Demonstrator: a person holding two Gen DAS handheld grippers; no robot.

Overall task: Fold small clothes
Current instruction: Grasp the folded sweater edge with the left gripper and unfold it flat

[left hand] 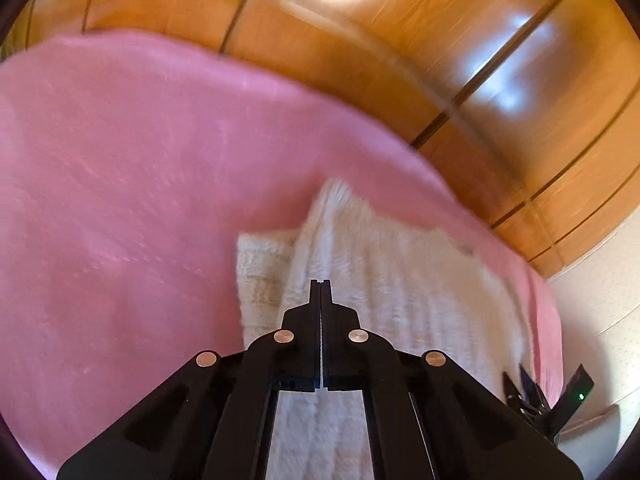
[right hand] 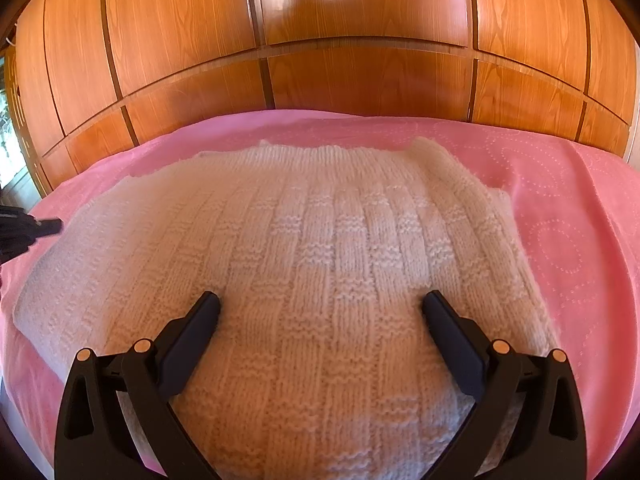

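Observation:
A white knitted sweater (right hand: 320,220) lies flat on a pink bedspread (right hand: 560,184), with a fold of it turned over along its right side. My right gripper (right hand: 320,304) hovers over its near half, open, with both fingers spread wide above the knit. In the left wrist view the same sweater (left hand: 400,272) is blurred. My left gripper (left hand: 321,282) is over it, jaws pressed together, and I see no cloth between the tips. From the right wrist view the left gripper (right hand: 48,226) shows at the sweater's left edge. The right gripper (left hand: 552,378) appears at the lower right.
Wooden wardrobe panels (right hand: 360,40) run right behind the bed's far edge. The pink bedspread (left hand: 120,180) stretches wide to the left of the sweater. A pale surface (left hand: 600,312) shows beyond the bed's right edge.

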